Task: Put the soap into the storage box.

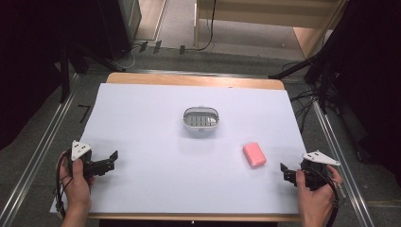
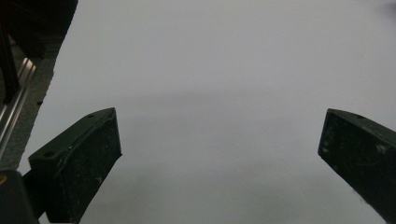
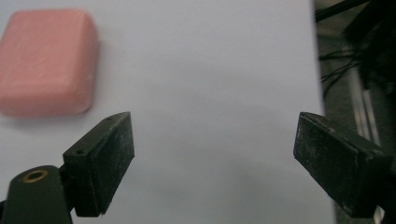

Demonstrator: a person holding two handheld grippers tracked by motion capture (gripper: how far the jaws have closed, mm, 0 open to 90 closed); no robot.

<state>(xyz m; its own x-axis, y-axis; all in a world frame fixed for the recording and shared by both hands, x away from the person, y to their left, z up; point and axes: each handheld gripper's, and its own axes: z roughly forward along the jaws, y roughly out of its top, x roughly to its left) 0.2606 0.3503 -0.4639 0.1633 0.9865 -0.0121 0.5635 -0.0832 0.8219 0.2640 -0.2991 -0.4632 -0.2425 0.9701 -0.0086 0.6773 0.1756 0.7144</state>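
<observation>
While both grippers wait at the near edge, the pink soap bar (image 1: 254, 154) lies flat on the white sheet (image 1: 156, 142), right of centre and nearer the person than the middle of the table. Its long axis runs on a slant in the high view, from far-left to near-right, one short end aimed roughly toward the soap dish (image 1: 201, 118). That grey oval dish sits well apart from the bar, farther back and to its left, with a slotted insert showing inside. Closest to the bar is the right gripper (image 1: 285, 171), held in the person's right hand (image 1: 314, 191) near the sheet's right edge; its jaws are spread wide with nothing between them, and in the right gripper view (image 3: 215, 154) the bar (image 3: 46, 63) lies beyond and outside the left jaw, not touching it. Over on the far side, the left gripper (image 1: 112, 160) sits in the left hand (image 1: 78, 182) by the sheet's left edge, jaws likewise wide apart over bare white sheet (image 2: 219, 84) and gripping nothing.
</observation>
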